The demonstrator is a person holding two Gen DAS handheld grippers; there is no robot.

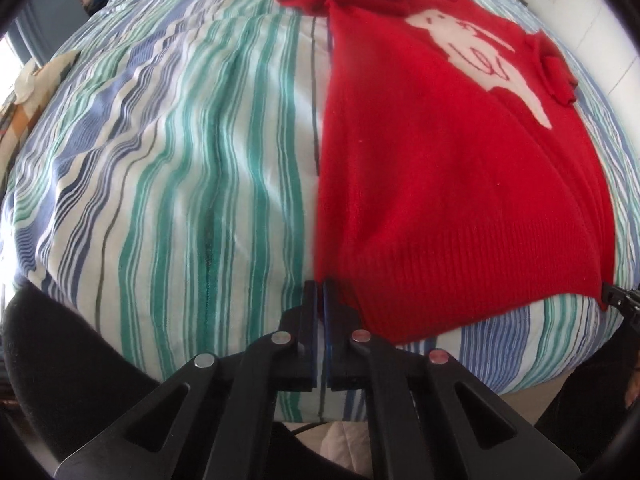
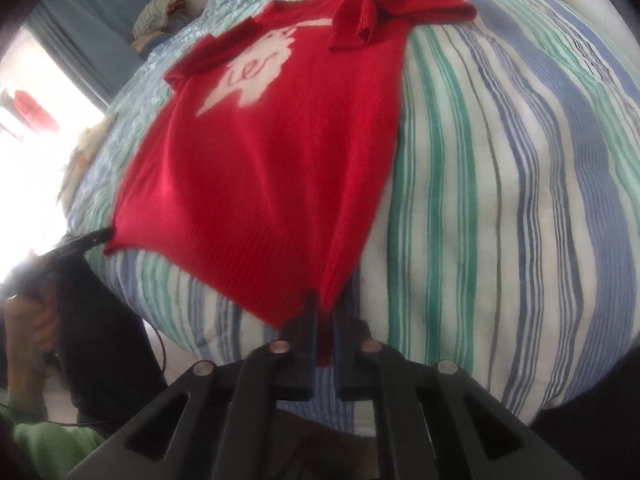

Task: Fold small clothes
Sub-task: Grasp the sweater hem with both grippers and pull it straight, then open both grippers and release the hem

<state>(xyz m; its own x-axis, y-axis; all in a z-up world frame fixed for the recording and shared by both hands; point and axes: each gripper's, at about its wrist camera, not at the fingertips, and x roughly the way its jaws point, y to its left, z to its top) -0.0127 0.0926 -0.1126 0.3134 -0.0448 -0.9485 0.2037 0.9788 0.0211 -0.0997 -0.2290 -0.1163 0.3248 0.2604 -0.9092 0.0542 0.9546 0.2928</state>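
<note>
A red knitted sweater [image 1: 440, 180] with a white animal motif [image 1: 480, 52] lies flat on a striped bed cover [image 1: 180, 160], hem towards me. My left gripper [image 1: 320, 286] is shut on the hem's left corner; from the right wrist view its tip [image 2: 105, 235] pinches that corner of the sweater [image 2: 260, 160]. My right gripper [image 2: 326, 300] is shut on the hem's right corner, with red fabric hanging down between its fingers; it also shows as a black tip [image 1: 610, 294] at the sweater's edge. One sleeve [image 2: 400, 12] lies folded over near the collar.
The striped cover [image 2: 500, 160] stretches wide on both sides of the sweater. A pile of clothes [image 2: 160, 16] sits at the far end by a blue curtain [image 2: 92, 12]. A person's hand [image 2: 36, 320] and green sleeve [image 2: 48, 444] hold the left gripper.
</note>
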